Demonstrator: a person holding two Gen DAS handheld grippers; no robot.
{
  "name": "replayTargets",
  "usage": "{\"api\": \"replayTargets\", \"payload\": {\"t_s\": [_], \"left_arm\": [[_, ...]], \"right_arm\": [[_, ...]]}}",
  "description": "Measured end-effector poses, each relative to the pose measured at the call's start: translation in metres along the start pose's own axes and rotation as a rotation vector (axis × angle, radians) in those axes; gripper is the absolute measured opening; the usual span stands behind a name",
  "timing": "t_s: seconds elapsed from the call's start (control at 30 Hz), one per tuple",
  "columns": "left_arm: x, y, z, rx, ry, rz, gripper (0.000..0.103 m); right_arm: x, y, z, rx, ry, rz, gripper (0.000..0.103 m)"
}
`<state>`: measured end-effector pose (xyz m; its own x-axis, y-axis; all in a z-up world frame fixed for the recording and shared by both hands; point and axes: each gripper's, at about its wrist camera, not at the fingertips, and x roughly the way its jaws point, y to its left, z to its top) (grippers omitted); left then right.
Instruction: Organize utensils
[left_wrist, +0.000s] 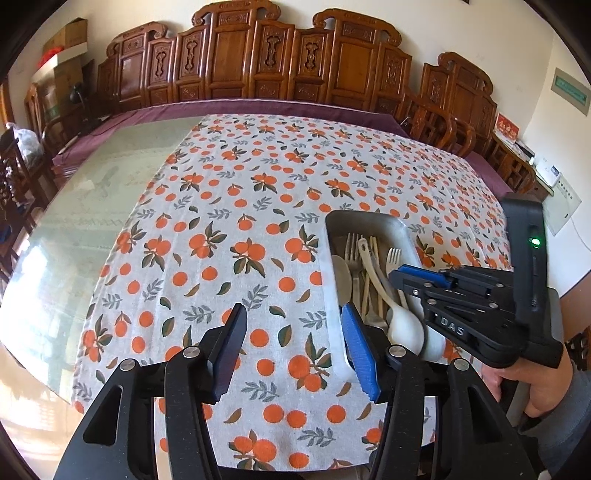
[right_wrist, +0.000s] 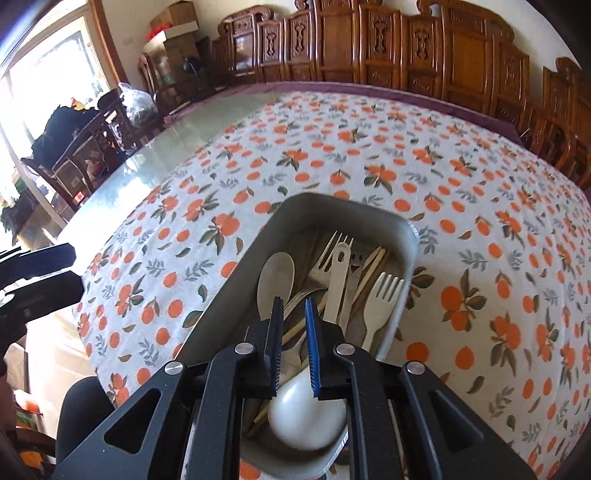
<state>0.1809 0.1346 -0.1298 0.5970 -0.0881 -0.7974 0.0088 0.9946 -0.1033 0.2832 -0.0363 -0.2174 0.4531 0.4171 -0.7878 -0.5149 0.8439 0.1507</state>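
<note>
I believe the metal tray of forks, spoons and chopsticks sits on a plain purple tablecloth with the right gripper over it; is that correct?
Not quite: the metal tray sits on a white tablecloth printed with oranges, as the right wrist view shows; purple shows only at the table's far edge. The rest holds: it contains forks, spoons and chopsticks, with the right gripper over it.

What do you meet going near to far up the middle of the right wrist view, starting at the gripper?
Right gripper → white ladle bowl lying just below its fingers → grey spoon → slotted white handle → tray far rim → orange-print cloth → carved wooden chairs.
</note>
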Motion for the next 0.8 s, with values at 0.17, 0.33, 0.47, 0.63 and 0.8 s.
{"api": "replayTargets", "payload": {"t_s": [0.17, 0.33, 0.47, 0.63, 0.8], "left_arm": [[-0.012, -0.014, -0.001, 0.019, -0.024, 0.0, 0.059], [-0.023, -0.032, -0.005, 0.037, -0.045, -0.003, 0.072], [-0.032, -0.047, -0.011, 0.051, -0.06, -0.008, 0.077], [-0.043, -0.063, -0.018, 0.057, -0.09, -0.012, 0.093], [-0.057, -0.08, -0.023, 0.077, -0.103, 0.001, 0.095]], "right_arm": [[-0.04, -0.002, -0.009, 0.001, -0.07, -0.012, 0.028], [-0.084, -0.007, -0.024, 0.014, -0.142, -0.03, 0.042], [-0.114, -0.011, -0.038, 0.031, -0.182, -0.044, 0.058], [-0.147, -0.019, -0.055, 0.056, -0.233, -0.086, 0.086], [-0.18, -0.028, -0.07, 0.088, -0.27, -0.123, 0.1]]}}
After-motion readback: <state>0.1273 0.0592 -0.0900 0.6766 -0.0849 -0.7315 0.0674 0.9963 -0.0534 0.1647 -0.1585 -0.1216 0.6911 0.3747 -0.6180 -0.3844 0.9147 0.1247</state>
